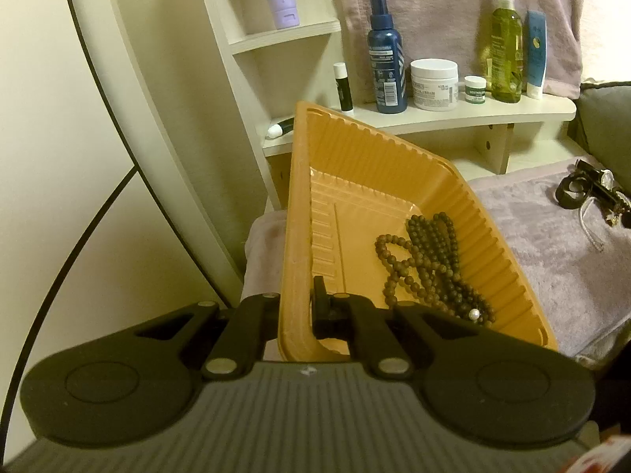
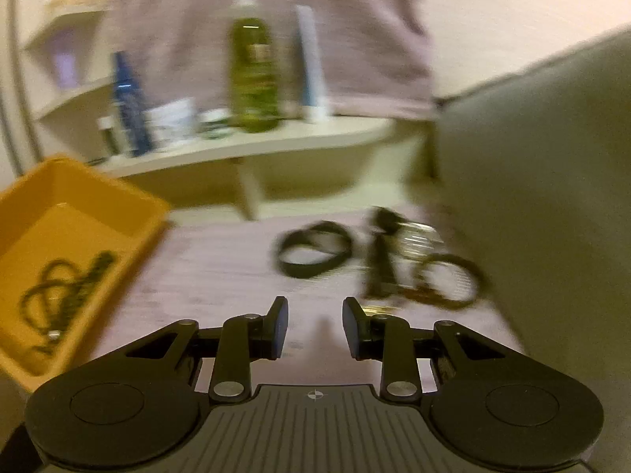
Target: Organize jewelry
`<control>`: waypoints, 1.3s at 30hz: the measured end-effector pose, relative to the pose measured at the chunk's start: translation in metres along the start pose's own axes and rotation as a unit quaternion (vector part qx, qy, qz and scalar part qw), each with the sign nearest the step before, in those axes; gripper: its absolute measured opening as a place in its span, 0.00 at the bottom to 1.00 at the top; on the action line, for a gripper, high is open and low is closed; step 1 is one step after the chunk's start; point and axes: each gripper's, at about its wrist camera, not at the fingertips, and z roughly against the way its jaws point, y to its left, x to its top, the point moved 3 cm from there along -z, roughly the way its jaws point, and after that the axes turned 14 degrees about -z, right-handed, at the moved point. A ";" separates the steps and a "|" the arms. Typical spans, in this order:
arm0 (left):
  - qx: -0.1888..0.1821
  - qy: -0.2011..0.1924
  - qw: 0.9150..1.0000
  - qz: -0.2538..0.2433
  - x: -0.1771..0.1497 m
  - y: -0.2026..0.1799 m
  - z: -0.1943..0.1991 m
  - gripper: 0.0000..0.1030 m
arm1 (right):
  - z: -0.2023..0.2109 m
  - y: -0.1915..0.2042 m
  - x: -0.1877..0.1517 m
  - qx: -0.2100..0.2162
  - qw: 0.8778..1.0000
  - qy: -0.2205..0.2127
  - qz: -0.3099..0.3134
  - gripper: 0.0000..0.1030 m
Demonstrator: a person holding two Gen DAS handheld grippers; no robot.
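Note:
My left gripper [image 1: 296, 307] is shut on the near rim of an orange plastic tray [image 1: 299, 236] and holds it tilted. Brown and dark bead strands [image 1: 430, 260] lie in the tray's low corner, with one white pearl among them. The tray [image 2: 35, 205] and beads [image 2: 67, 283] also show blurred at the left of the right wrist view. My right gripper [image 2: 315, 325] is open and empty above the lilac towel [image 2: 221, 276]. Ahead of it lie black bands [image 2: 313, 254] and a tangle of more jewelry [image 2: 418, 264]. That pile also shows in the left wrist view [image 1: 591, 193].
A white shelf [image 1: 453, 112] behind holds a blue spray bottle [image 1: 386, 63], a white cream jar [image 1: 434, 82], a green bottle [image 1: 504, 47] and tubes. A round mirror edge [image 1: 130, 118] stands at the left. A grey-green cushion [image 2: 544, 181] rises at the right.

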 end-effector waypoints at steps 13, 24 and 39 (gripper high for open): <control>0.000 0.003 1.000 -0.004 0.001 0.000 0.000 0.04 | -0.023 -0.025 0.019 -0.028 0.999 -0.007 0.015 0.30; -0.002 0.007 1.000 -0.007 0.001 0.002 -0.002 0.04 | -0.064 -0.011 0.025 -0.036 0.998 0.014 0.038 0.30; -0.002 0.008 1.000 -0.007 0.000 0.003 -0.003 0.04 | -0.046 -0.005 0.026 -0.039 0.999 0.012 0.025 0.22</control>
